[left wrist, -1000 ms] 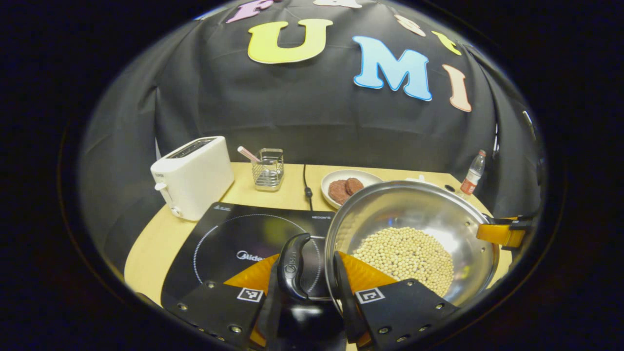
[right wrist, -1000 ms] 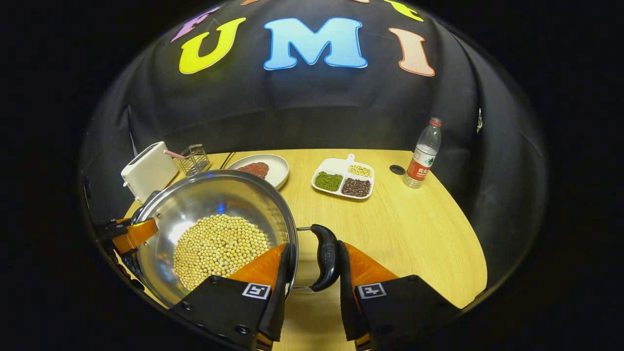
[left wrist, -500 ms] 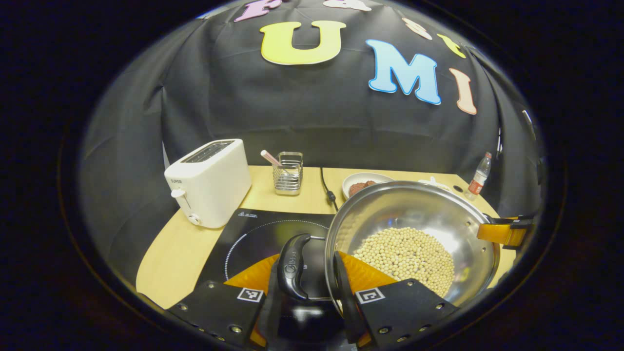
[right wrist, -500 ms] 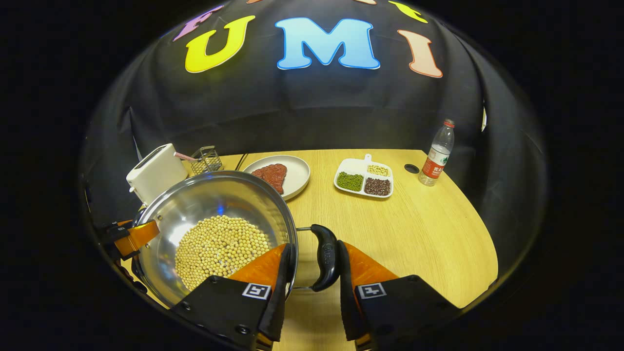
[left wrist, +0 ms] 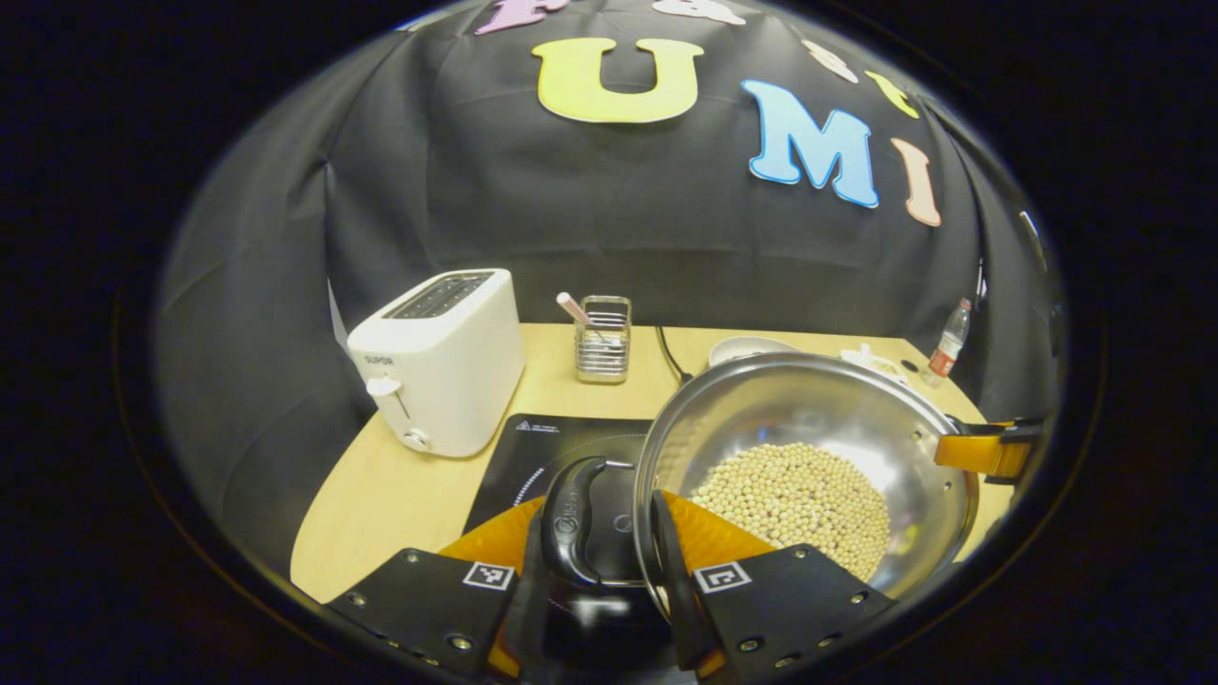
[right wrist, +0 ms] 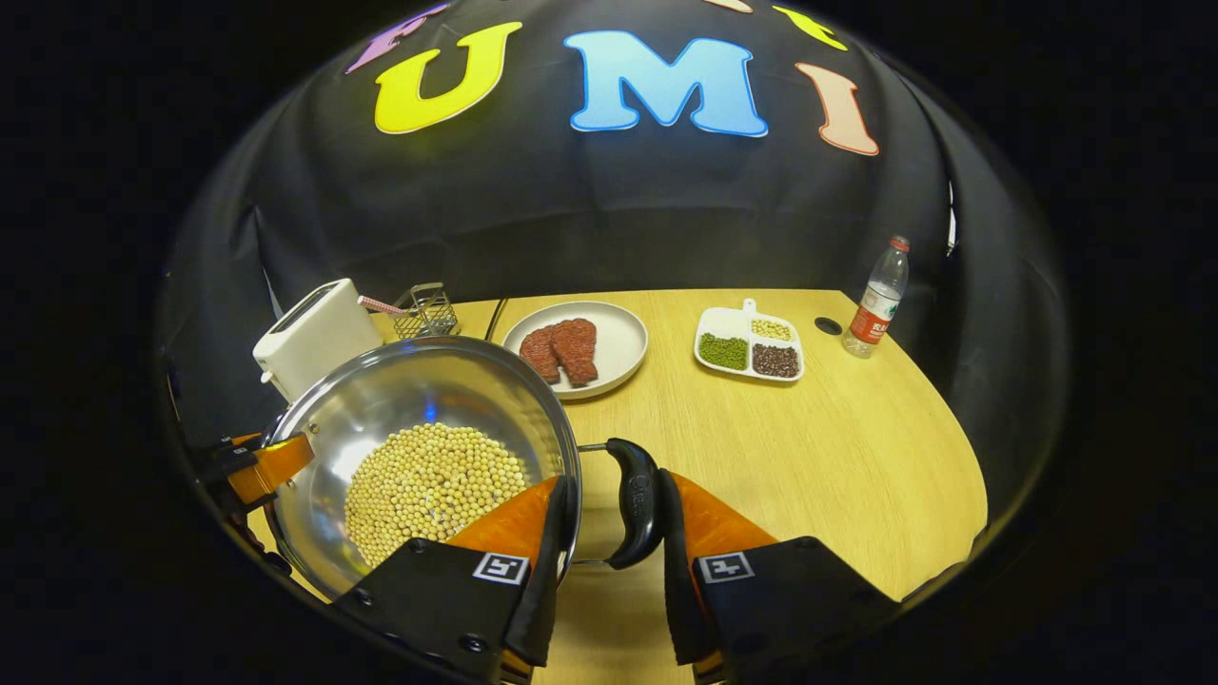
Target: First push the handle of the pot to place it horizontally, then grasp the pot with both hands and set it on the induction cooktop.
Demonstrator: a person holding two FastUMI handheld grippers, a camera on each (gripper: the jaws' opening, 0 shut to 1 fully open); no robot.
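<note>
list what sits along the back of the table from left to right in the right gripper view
toaster → wire basket → plate of meat → divided bean tray → water bottle

Warm overhead light keeps my view bright and sharp. Glare flares off the steel pot [left wrist: 837, 419] beyond my fingers. Fisheye bending curves every edge.
</note>
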